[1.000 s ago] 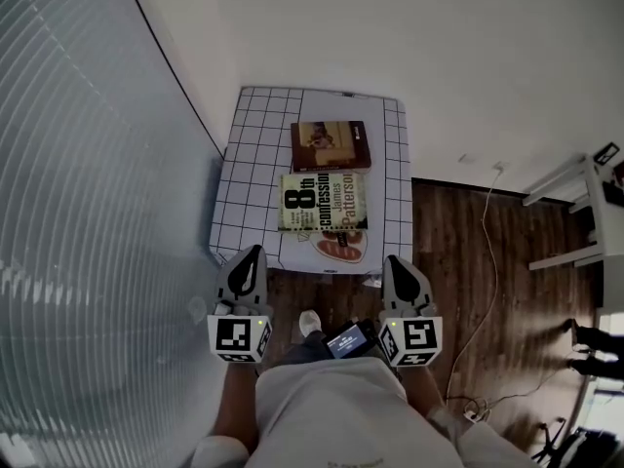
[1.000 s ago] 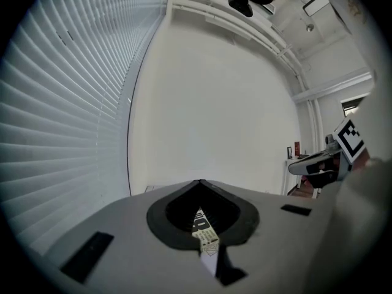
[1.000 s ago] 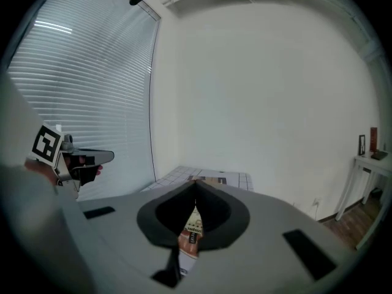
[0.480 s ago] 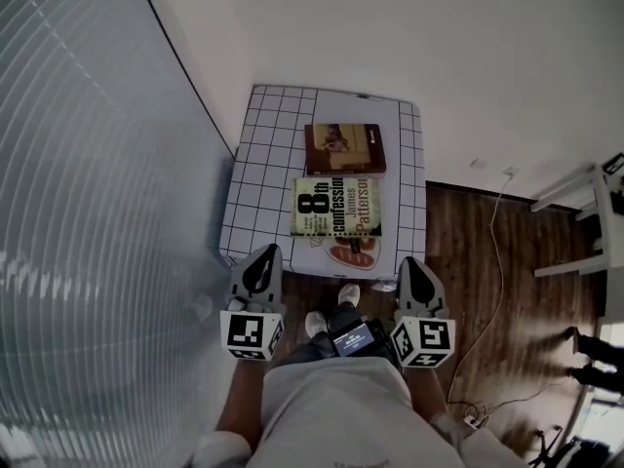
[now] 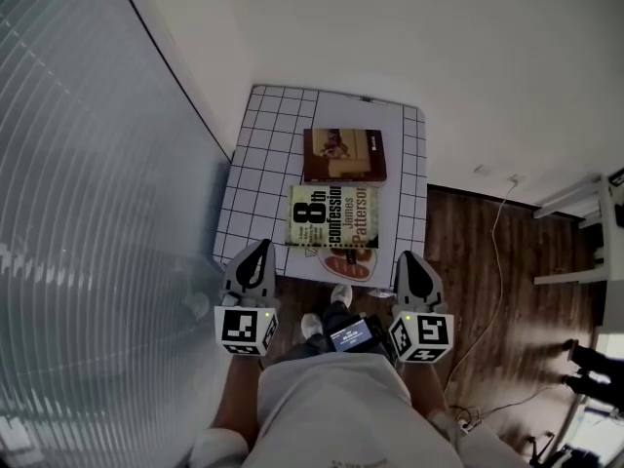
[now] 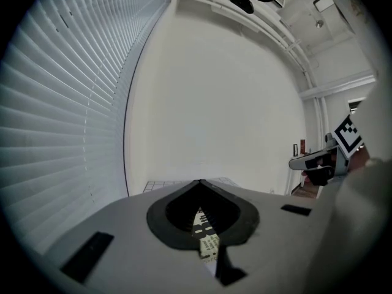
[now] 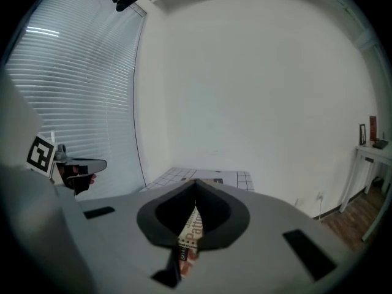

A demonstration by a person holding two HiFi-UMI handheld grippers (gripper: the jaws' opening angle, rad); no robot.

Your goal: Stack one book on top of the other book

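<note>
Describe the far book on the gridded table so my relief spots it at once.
Find the white table with black grid lines by the wall. Two books lie on it; yours is the dark brown book at the far end. Its neighbour is a pale book with large black lettering.

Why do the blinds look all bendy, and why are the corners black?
Head view: the wide lens bends the blinds into curves; the near book stays sharp. Left gripper view: black corners ring a round picture, the close left gripper looks soft. Right gripper view: same round frame, curved blinds.
</note>
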